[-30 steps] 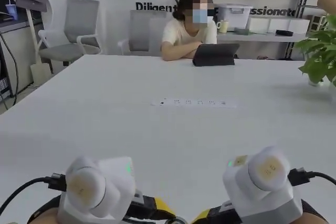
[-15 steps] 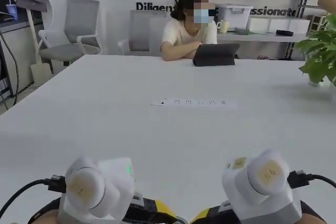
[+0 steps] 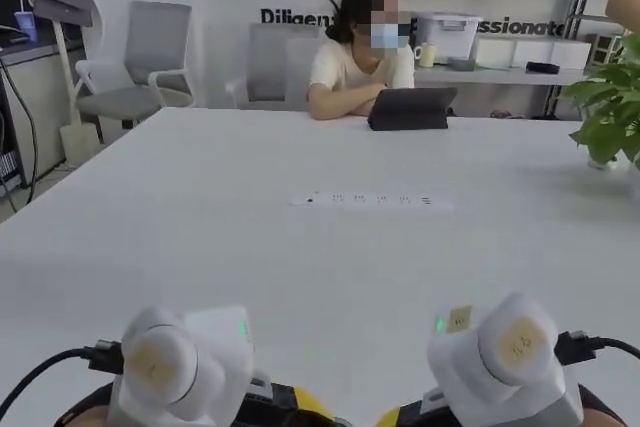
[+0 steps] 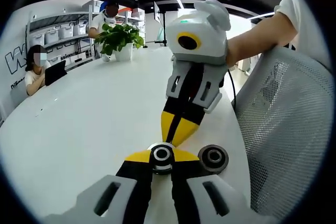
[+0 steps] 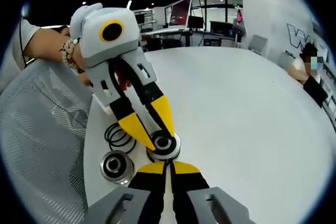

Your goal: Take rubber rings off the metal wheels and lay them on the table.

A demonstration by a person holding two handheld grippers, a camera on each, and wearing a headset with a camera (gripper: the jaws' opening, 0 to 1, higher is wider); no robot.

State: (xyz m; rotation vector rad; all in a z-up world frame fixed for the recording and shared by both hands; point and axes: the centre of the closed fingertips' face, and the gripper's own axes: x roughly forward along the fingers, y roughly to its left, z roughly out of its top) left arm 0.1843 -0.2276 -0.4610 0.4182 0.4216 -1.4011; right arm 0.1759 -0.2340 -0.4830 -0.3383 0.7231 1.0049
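At the table's [image 5: 226,108] near edge, my left gripper [image 5: 160,139] clamps a metal wheel [image 5: 167,146] between its jaws while the right gripper [image 4: 177,132] presses its jaws together at the rim, where I judge a soft, stretchy ring is best nipped and peeled off, loose rubber rings [image 5: 118,137] lying just beside.

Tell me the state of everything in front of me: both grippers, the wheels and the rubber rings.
Left gripper: shut on the held wheel.
Right gripper: jaws together, tips at the held wheel's rim.
Held wheel: clamped between the left jaws; ring on or off, cannot tell.
Second wheel: lying flat on the table, free.
Rubber rings: off, loose on the table.
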